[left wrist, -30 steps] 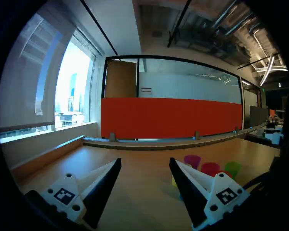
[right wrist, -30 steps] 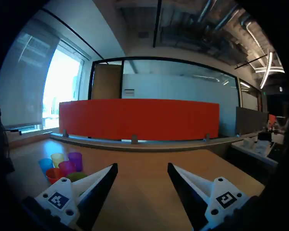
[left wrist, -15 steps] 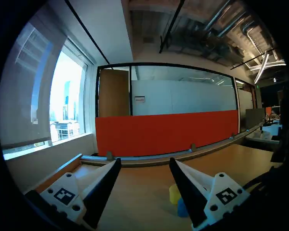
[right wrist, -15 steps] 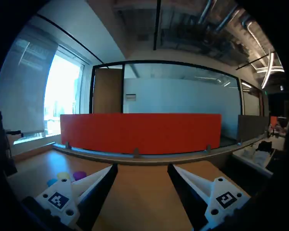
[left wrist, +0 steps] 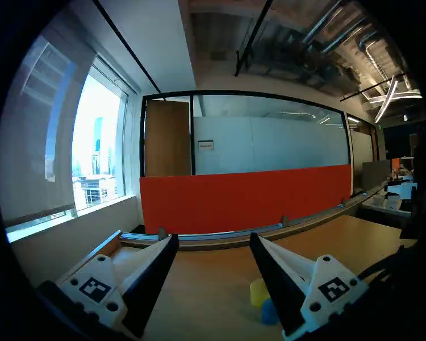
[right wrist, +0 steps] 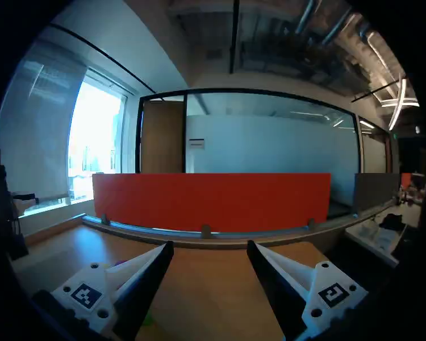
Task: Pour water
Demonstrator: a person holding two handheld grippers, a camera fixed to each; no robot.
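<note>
The left gripper [left wrist: 213, 237] hung released over the table [left wrist: 213, 295], a yellow cup [left wrist: 258, 291] at five o'clock. The right gripper [right wrist: 209, 244] gaped empty too.

No words, numbers or brand names can be read in either view.

A small white sign [left wrist: 205, 145] sits on the pale wall [left wrist: 270, 142] behind the glass, a little above the middle of the frame in the left gripper view. Its print is too small to make out. In the right gripper view it appears near the centre of the frame, equally unreadable.

Each finger of the left tongs [left wrist: 213, 236] bears a square black-and-white marker [left wrist: 95, 288], one at the lower left and one at the lower right of the frame. They show block patterns, with no letters or digits. The fingers of the right tongs [right wrist: 209, 243] carry markers of the same kind in the same corners.
</note>
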